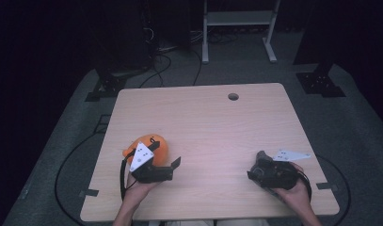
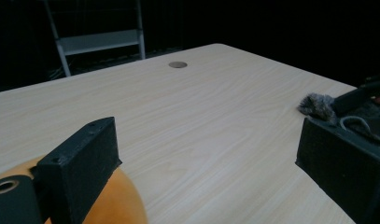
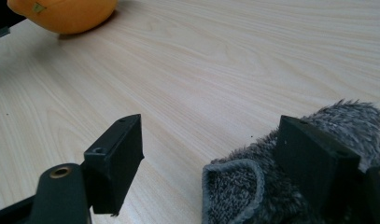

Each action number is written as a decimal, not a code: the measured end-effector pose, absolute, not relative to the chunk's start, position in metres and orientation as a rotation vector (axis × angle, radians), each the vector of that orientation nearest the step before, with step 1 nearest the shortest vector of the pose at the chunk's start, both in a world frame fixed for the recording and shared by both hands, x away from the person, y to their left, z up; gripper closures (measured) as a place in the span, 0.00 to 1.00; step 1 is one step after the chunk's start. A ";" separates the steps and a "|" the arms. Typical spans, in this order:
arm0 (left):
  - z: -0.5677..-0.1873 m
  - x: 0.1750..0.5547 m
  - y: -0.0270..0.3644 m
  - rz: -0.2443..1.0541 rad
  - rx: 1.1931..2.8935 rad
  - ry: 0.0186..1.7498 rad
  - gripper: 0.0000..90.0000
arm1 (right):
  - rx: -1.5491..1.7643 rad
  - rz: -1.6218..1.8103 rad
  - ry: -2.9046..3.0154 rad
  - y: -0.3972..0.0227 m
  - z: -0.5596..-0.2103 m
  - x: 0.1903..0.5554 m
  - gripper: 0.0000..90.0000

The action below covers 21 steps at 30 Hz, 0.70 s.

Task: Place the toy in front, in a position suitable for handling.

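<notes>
An orange rounded soft thing (image 1: 154,147) lies at the table's near left. My left gripper (image 1: 165,152) is open beside it, one jaw resting over its edge. In the left gripper view the orange thing (image 2: 120,200) sits under the left jaw, and bare wood shows between the wide jaws of the left gripper (image 2: 208,135). A grey fuzzy cloth (image 1: 262,156) lies at the near right by my right gripper (image 1: 255,165). In the right gripper view the right gripper (image 3: 211,128) is open. The grey cloth (image 3: 253,186) lies around its right-hand jaw, and the other jaw stands free.
The light wooden table (image 1: 203,122) has a round cable hole (image 1: 233,96) near its far edge. A white metal frame (image 1: 238,19) and dark stands sit on the floor beyond. A person's hands hold both grippers at the near edge.
</notes>
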<state>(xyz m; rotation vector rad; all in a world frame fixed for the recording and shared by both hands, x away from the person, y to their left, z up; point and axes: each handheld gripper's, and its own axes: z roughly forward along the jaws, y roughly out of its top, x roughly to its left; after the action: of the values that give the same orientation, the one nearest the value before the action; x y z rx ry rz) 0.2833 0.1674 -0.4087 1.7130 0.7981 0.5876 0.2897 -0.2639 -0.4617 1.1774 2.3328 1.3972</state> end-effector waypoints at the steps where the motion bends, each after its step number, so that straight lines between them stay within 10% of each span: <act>1: -0.407 0.284 0.171 0.599 1.704 0.808 0.05 | 1.178 1.397 2.333 -0.264 -0.462 0.290 0.25; 21: -0.399 0.287 0.208 0.692 1.634 0.916 0.03 | 1.163 1.386 2.334 -0.262 -0.462 0.290 0.24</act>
<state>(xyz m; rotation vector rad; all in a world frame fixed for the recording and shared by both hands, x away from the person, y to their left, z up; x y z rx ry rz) 0.2872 0.2079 -0.3990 1.6337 0.9156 0.6923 0.2898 -0.2624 -0.4622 1.1631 2.3344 1.3864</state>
